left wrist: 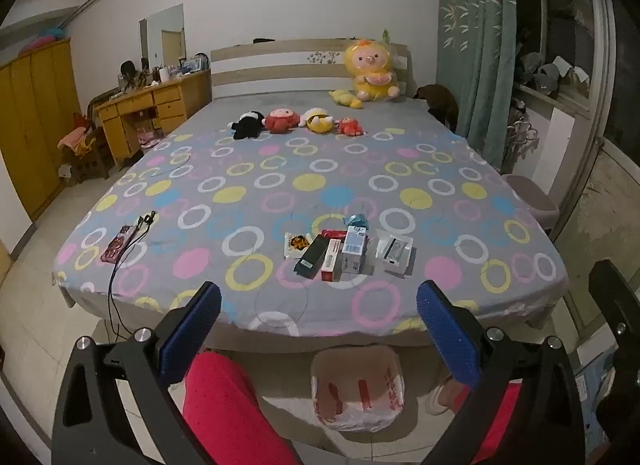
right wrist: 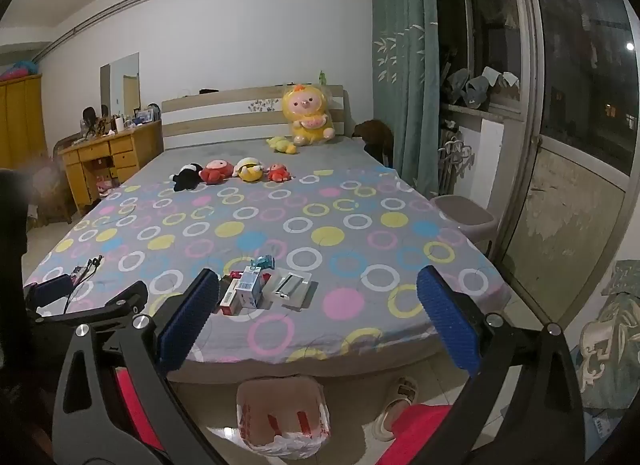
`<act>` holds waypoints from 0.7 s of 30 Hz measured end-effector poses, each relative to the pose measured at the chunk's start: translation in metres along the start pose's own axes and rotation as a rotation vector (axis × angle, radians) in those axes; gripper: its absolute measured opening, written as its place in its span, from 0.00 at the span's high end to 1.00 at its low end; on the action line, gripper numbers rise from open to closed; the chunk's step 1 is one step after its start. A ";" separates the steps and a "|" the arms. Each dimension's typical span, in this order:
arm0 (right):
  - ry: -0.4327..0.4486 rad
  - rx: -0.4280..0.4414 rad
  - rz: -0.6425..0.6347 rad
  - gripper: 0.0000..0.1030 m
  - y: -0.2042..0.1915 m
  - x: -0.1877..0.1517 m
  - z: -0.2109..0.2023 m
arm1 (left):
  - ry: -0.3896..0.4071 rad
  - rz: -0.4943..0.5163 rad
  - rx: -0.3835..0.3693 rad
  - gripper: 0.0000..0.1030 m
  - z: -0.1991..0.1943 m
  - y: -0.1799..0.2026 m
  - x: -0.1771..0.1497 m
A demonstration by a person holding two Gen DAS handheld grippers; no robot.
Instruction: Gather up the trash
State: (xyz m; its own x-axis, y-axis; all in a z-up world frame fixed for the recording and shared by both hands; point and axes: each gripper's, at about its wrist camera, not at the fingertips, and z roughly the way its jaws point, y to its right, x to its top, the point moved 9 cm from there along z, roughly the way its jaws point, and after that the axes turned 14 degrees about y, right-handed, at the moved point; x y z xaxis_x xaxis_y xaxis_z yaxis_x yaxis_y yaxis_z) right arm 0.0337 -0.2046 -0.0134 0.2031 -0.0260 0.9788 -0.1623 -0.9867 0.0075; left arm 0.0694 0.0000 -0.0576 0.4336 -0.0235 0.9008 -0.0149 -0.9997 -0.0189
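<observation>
- Trash is a small pile of boxes and wrappers near the foot edge of the bed, all touching or overlapping: dark box on the left, red-and-white box beside it, blue-and-white carton standing in the middle, clear flat pack on the right, printed wrapper at the back left.
- Bag-lined bin sits on the floor just below the bed edge, between my knees; mouth open and facing up.
- My guess at the step: first reach, nothing picked yet.
- To do it well: take one piece at a time, start with an outer one like the clear flat pack or the dark box so the rest don't scatter; close across the narrow side of a box, lift clear of the sheet, then release directly over the bin mouth.
- Flat wrappers may be hard to pinch off soft bedding; press down lightly or slide them to the edge.
- Left gripper: jaws wide apart, empty, touching nothing, short of the pile.
- Right gripper: jaws wide apart, empty, also short of the pile.
- Phone and cable at the left edge look like non-trash; leave them.
</observation>
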 end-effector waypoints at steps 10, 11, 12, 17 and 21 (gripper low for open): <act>-0.001 0.007 0.021 0.06 0.000 -0.001 0.000 | 0.029 0.006 0.011 0.07 -0.005 0.002 0.005; -0.002 0.007 0.023 0.06 0.000 -0.001 0.000 | 0.033 0.005 0.005 0.07 -0.006 0.000 0.004; -0.002 0.007 0.024 0.06 0.000 -0.001 0.001 | 0.033 0.004 0.007 0.07 -0.007 -0.001 0.005; -0.003 0.008 0.021 0.06 -0.001 -0.003 0.000 | 0.036 0.002 -0.001 0.07 -0.009 -0.002 0.006; -0.002 0.005 0.018 0.06 -0.002 -0.004 0.000 | 0.041 -0.001 0.007 0.07 -0.012 -0.001 0.011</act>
State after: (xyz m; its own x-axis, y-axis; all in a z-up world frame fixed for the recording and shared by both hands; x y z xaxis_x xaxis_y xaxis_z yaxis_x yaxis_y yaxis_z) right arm 0.0334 -0.2029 -0.0171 0.2022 -0.0442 0.9784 -0.1614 -0.9868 -0.0112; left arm 0.0635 0.0004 -0.0423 0.3959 -0.0229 0.9180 -0.0081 -0.9997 -0.0214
